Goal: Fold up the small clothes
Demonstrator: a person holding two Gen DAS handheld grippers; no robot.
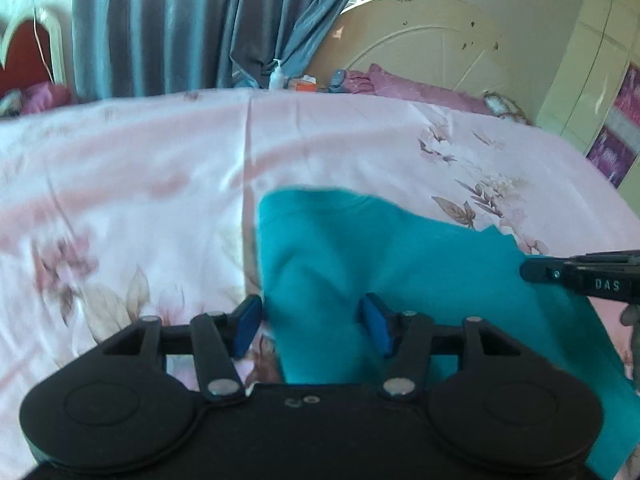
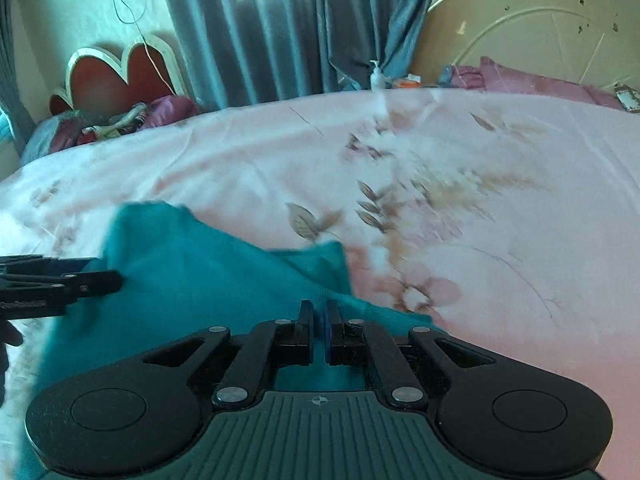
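Daylit from behind the blue curtains (image 1: 176,28), bright and soft. Cool, bluish cast throughout. Washed-out glare across the pink bedsheet (image 1: 140,168). Strong fisheye bending at the edges, dark corners. Motion smear over the floral print (image 2: 432,188) and the teal cloth (image 2: 192,272); faint, diffuse shadows only.

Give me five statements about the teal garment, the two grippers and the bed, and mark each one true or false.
1. The left gripper stands open, with the teal garment between its blue pads. True.
2. The right gripper is wide open. False: it is shut, and teal cloth lies at its pads.
3. The garment lies on a pink floral bedsheet. True.
4. The garment is already folded into a neat square. False: it is rumpled and uneven.
5. The curtains behind the bed are red. False: they are grey-blue.
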